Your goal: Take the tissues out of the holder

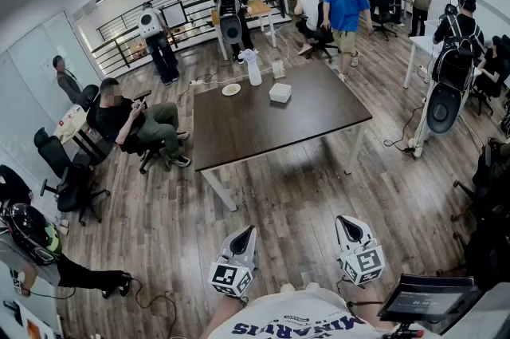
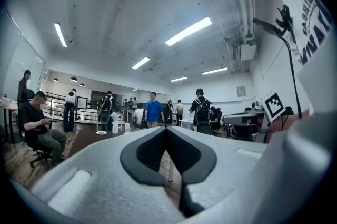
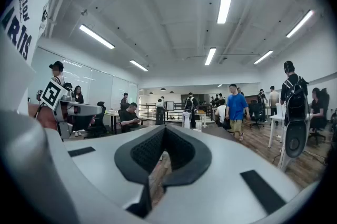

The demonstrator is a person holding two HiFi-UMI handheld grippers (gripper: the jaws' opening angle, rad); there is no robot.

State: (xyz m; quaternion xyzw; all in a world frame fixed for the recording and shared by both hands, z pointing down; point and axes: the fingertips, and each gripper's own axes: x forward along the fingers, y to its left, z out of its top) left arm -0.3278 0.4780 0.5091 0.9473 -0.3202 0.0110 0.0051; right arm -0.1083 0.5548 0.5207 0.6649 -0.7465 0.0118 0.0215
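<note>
A white square tissue holder (image 1: 280, 92) sits on the dark brown table (image 1: 263, 130), far ahead of me across the wooden floor. A white bottle-like object (image 1: 253, 70), a small plate (image 1: 231, 89) and a small card (image 1: 278, 68) stand behind it. Both grippers are low and close to my body, well short of the table. My left gripper (image 1: 245, 234) points level toward the room, jaws together with nothing between them (image 2: 166, 129). My right gripper (image 1: 344, 223) is likewise shut and empty (image 3: 165, 128).
A person sits in a chair (image 1: 131, 122) left of the table, and office chairs (image 1: 68, 174) stand further left. Several people stand or walk behind the table. A stand with a dark oval part (image 1: 443, 102) is at right; a monitor (image 1: 422, 299) is near my right.
</note>
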